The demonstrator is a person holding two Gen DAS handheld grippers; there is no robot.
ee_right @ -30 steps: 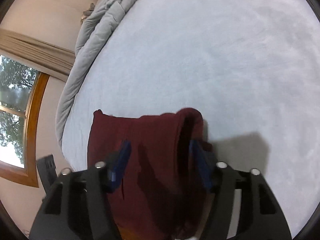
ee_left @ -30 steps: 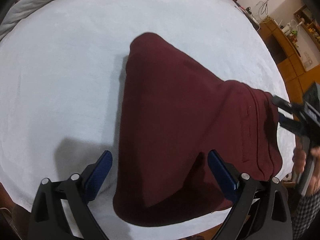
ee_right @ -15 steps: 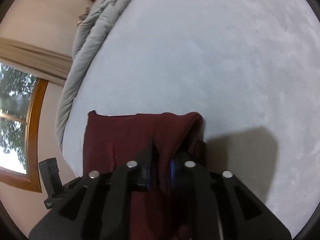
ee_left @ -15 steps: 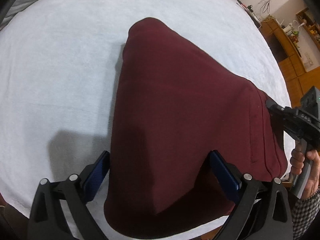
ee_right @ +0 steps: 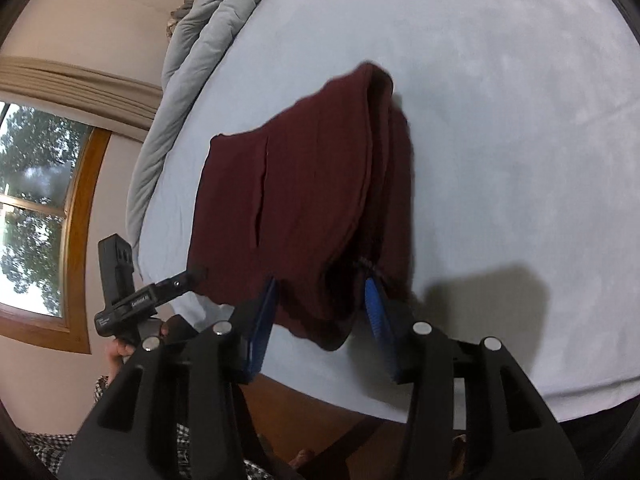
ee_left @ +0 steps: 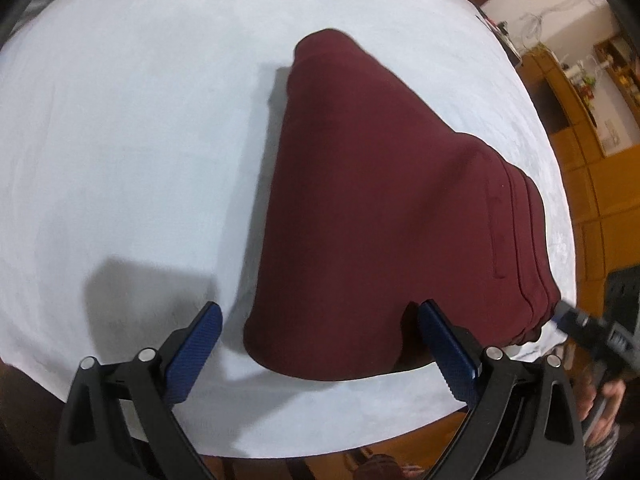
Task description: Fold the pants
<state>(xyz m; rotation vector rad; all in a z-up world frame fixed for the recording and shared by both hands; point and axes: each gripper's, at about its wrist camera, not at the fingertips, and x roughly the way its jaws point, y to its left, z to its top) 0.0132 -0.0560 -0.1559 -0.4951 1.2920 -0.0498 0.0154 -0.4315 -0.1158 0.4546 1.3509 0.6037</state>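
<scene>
Maroon pants (ee_left: 372, 216) are lying folded into a thick stack near the front edge of the bed (ee_left: 132, 128), on the pale blue-white sheet. The stack is tapering toward the far end; the layered edges are showing on its right side in the left wrist view, with a seam line running beside them.

I am holding my left gripper (ee_left: 320, 344) over the near end of the stack, jaws standing wide. The blue pads (ee_left: 192, 352) are straddling the near left corner of the pants: one is hanging over bare sheet, the other over the fabric's near edge. Neither is pressing on cloth as far as I can see.

My right gripper (ee_right: 320, 312) is sitting at the near right corner, where the folded layers are bulging out. Its jaws are opening, with that bunched corner lying between the pads. The fabric is looking slack there, not pinched.

In the right wrist view my left gripper (ee_right: 160, 292) is showing from the side, its tip just at the cloth's edge, with my hand (ee_right: 120, 348) wrapped around the handle and a checked sleeve (ee_right: 100, 392) below it.

A grey quilt (ee_right: 192, 40) is lying bunched along the far side of the bed. A window (ee_right: 36, 208) with a wooden frame is letting in a view of trees.
</scene>
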